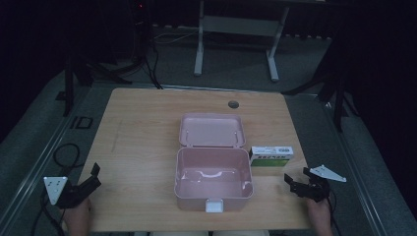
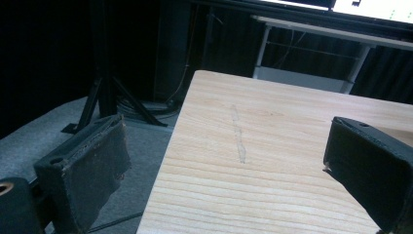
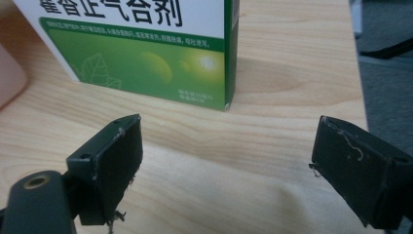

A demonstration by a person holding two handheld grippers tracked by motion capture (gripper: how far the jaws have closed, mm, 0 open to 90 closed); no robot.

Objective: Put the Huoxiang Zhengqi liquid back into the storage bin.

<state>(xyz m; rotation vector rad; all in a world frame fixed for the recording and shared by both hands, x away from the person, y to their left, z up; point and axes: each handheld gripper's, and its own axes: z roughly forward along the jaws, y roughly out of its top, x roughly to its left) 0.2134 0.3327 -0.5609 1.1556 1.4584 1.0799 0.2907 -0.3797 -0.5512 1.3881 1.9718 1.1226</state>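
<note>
Right tool (image 1: 298, 183) held low over the counter (image 1: 142, 142) with jaws wide apart and bare, aimed at the green-and-white carton (image 1: 271, 156) standing just ahead, likely lined up for a grasp. Left tool (image 1: 91, 178) likewise spread and holding nothing, parked at the counter's near-left corner. Between both tools, pink case (image 1: 213, 179) with lid (image 1: 212, 130) thrown back and nothing loose visible inside, apparently ready to take the carton.

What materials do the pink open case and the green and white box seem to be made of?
The pink open case looks like moulded plastic: smooth, slightly glossy walls and rounded corners. The green and white box is probably printed cardboard: sharp folded edges, flat panels, printed text.
</note>
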